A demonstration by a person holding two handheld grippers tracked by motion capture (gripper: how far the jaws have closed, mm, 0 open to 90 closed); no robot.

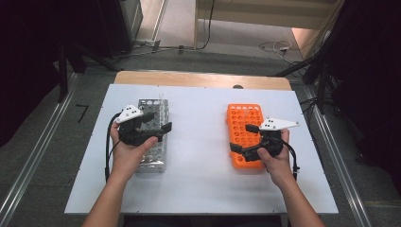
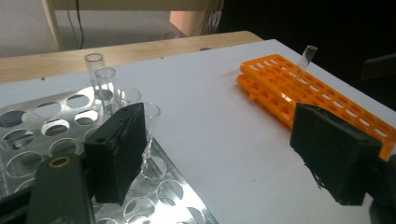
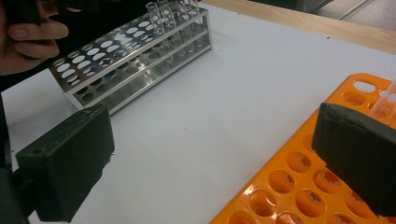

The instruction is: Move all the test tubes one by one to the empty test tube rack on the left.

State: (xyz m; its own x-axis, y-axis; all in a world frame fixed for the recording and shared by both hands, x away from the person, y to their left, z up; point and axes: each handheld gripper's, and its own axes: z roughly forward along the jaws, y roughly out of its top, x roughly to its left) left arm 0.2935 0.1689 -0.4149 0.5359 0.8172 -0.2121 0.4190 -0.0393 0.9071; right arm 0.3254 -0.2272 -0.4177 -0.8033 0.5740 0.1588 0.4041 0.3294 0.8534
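Left gripper (image 1: 158,124) hovers open over the steel rack (image 1: 153,161), frame left; right gripper (image 1: 242,138) open over the orange rack (image 1: 243,113). The left gripper view shows glass tubes (image 2: 105,81) and one tube (image 2: 306,58) in orange.

No writing, label, brand or number could be read anywhere. The metal rack (image 1: 153,137) and the orange rack (image 1: 244,135) bore no markings. The white surface (image 1: 198,156) was blank too.

White table top (image 1: 198,179), wooden edge (image 1: 198,78), grey floor (image 1: 47,156), floor cables (image 1: 276,46)
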